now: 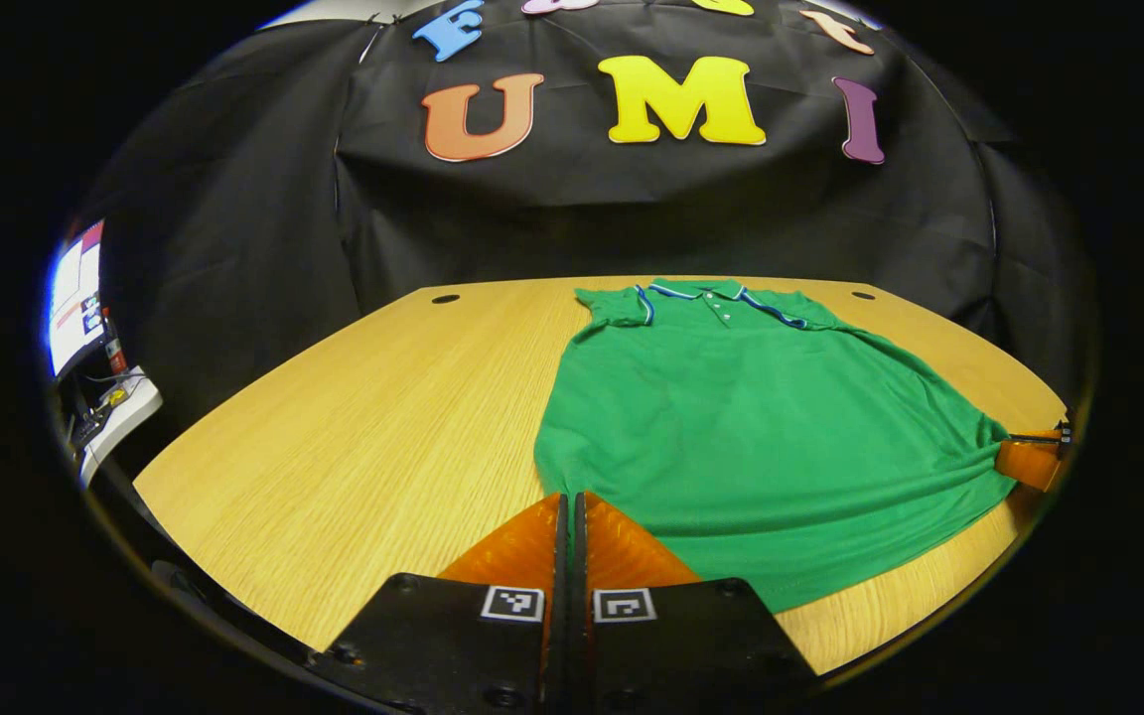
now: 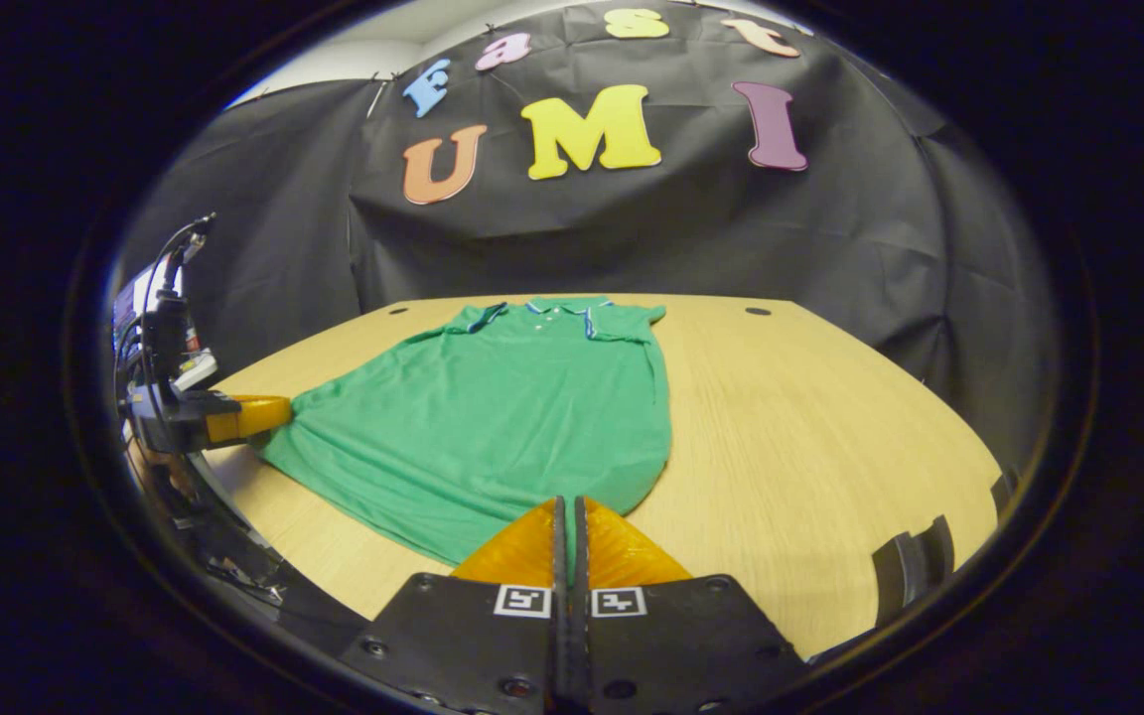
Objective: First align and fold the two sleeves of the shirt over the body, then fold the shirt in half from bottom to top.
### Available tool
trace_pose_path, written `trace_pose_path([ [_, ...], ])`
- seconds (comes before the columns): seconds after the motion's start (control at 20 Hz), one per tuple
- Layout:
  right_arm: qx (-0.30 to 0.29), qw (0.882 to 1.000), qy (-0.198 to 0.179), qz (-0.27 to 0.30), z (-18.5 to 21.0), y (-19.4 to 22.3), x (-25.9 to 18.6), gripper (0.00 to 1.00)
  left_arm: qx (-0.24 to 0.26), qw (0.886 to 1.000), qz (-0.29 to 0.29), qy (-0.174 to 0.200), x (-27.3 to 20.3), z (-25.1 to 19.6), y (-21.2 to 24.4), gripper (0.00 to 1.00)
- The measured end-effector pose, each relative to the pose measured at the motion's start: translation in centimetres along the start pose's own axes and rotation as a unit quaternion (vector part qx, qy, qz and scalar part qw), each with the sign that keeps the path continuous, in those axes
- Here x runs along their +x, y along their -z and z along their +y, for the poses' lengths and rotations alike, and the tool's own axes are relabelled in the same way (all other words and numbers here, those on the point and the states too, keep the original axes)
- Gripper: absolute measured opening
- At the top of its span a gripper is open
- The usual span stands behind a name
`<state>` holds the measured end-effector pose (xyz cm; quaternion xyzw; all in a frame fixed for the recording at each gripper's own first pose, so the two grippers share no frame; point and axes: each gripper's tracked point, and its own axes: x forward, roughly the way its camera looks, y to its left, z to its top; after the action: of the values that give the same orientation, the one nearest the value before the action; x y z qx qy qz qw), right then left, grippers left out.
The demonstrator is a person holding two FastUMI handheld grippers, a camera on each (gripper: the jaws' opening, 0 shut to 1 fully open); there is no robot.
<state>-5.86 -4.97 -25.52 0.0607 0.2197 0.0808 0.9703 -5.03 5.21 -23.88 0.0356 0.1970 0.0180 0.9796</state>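
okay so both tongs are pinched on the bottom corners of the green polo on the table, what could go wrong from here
1. The left tongs and right tongs each pinch only a small bit of hem; the green polo could slip free when lifted.
2. The hem is pulled taut between the corners, bunching the fabric; uneven lifting may skew the fold.
3. The sleeves look tucked near the collar; dragging the shirt across the table could undo them.

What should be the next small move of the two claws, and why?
Probably lift both claws together and carry the hem toward the collar. The sleeves already lie folded over the green shirt, and the left claw and the right claw each look shut on a bottom corner, so the bottom-to-top fold remains.
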Motion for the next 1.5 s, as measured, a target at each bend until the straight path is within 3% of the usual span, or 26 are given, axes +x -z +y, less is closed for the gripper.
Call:
trace_pose_path([
  [0.4, -0.011, 0.998, 0.000, -0.068, -0.7, -6.0, -1.3, 0.02, 0.009, 0.998, -0.059, -0.001, -1.3, -0.7, -5.4, 0.06],
  [0.7, -0.004, 0.996, 0.009, -0.094, -2.6, -11.2, 1.3, 0.00, -0.011, 0.996, -0.087, 0.010, 0.3, -1.6, -10.0, 0.06],
  [1.2, -0.013, 0.998, 0.004, -0.065, -3.3, -15.5, 9.9, 0.00, 0.020, 0.996, -0.082, 0.006, 8.3, -1.5, -15.2, 0.06],
  [1.3, -0.015, 0.998, -0.007, -0.058, -3.0, -17.1, 11.9, 0.00, 0.009, 0.997, -0.077, 0.007, 10.3, -1.3, -16.4, 0.06],
  [1.5, -0.055, 0.995, 0.008, -0.087, -3.7, -22.1, 16.0, 0.00, -0.012, 0.997, -0.075, 0.006, 15.4, -0.7, -19.9, 0.05],
])
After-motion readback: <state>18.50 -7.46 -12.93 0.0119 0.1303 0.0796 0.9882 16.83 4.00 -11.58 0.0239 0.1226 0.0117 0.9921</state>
